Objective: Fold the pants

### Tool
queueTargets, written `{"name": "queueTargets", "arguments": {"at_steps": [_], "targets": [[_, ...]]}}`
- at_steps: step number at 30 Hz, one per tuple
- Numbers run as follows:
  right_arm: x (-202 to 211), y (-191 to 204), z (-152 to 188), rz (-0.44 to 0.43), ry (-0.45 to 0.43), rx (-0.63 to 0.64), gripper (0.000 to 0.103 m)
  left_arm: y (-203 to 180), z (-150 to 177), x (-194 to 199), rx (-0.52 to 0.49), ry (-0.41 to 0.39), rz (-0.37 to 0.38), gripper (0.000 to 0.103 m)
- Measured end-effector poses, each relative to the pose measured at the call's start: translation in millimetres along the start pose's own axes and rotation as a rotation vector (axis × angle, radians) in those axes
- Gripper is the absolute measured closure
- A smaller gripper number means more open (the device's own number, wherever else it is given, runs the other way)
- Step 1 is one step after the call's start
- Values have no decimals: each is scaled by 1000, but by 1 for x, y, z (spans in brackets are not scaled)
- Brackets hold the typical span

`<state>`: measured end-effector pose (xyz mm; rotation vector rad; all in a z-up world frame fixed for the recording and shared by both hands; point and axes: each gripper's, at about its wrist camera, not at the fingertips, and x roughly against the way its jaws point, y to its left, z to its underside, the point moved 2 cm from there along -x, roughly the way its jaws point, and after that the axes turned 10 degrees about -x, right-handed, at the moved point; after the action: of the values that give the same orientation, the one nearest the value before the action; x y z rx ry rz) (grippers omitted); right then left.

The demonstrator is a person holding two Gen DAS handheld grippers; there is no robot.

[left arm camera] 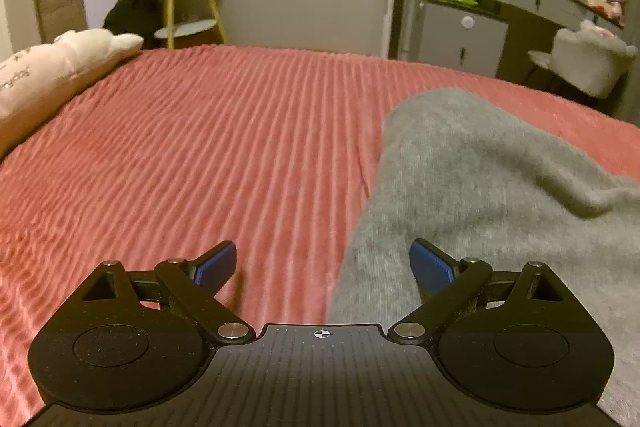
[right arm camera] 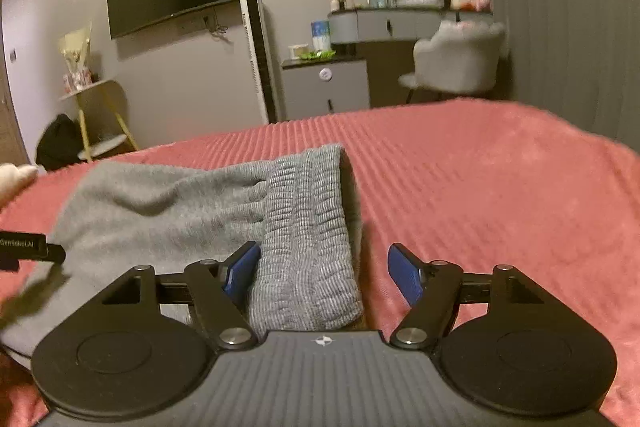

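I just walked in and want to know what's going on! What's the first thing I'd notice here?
First you would spot the grey pants lying on the big pink ribbed blanket, with the stretchy waistband close to the open right hand-held gripper. The left hand-held gripper is open too, right at the edge of the grey cloth. A white pillow sits on the bed's far left.
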<state>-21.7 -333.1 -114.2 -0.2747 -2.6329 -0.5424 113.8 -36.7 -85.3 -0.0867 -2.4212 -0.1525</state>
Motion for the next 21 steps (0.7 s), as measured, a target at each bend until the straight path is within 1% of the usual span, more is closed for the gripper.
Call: {"name": "queueTargets", "arguments": {"at_steps": [1, 3, 4, 5, 7, 9, 11, 12, 14, 16, 17, 18, 20, 21], "targets": [[-3, -3, 0, -32, 30, -26, 27, 0, 0, 2, -11, 13, 41, 6], [-11, -9, 2, -100, 126, -88, 20, -1, 2, -4, -17, 56, 126, 6], [-15, -11, 3, -114, 160, -103, 17, -1, 3, -7, -8, 73, 164, 6], [-18, -11, 5, -120, 189, -103, 10, 0, 3, -8, 5, 85, 199, 6], [-19, -10, 7, -119, 212, -86, 8, 4, 5, -11, 48, 107, 251, 6], [-21, -12, 9, -133, 236, -110, 5, 8, 7, -16, 93, 138, 296, 5], [-30, -19, 12, -152, 299, -181, 4, 12, 8, -20, 115, 153, 319, 3], [-35, -25, 14, -170, 333, -245, 4, 11, 8, -22, 116, 156, 329, 2], [-38, -31, 13, -192, 344, -308, 4, 9, 8, -26, 110, 163, 336, 2], [-41, -30, 14, -205, 346, -327, 4, 6, 5, -30, 108, 155, 344, 2], [-42, -29, 15, -213, 340, -331, 4, 5, 5, -27, 112, 144, 366, 6], [-42, -29, 15, -219, 330, -330, 13, 5, 5, -27, 116, 137, 391, 13], [-40, -31, 15, -243, 315, -344, 28, 4, 4, -26, 97, 132, 391, 21], [-40, -34, 15, -260, 317, -375, 30, 5, 5, -27, 95, 129, 397, 23]]}}
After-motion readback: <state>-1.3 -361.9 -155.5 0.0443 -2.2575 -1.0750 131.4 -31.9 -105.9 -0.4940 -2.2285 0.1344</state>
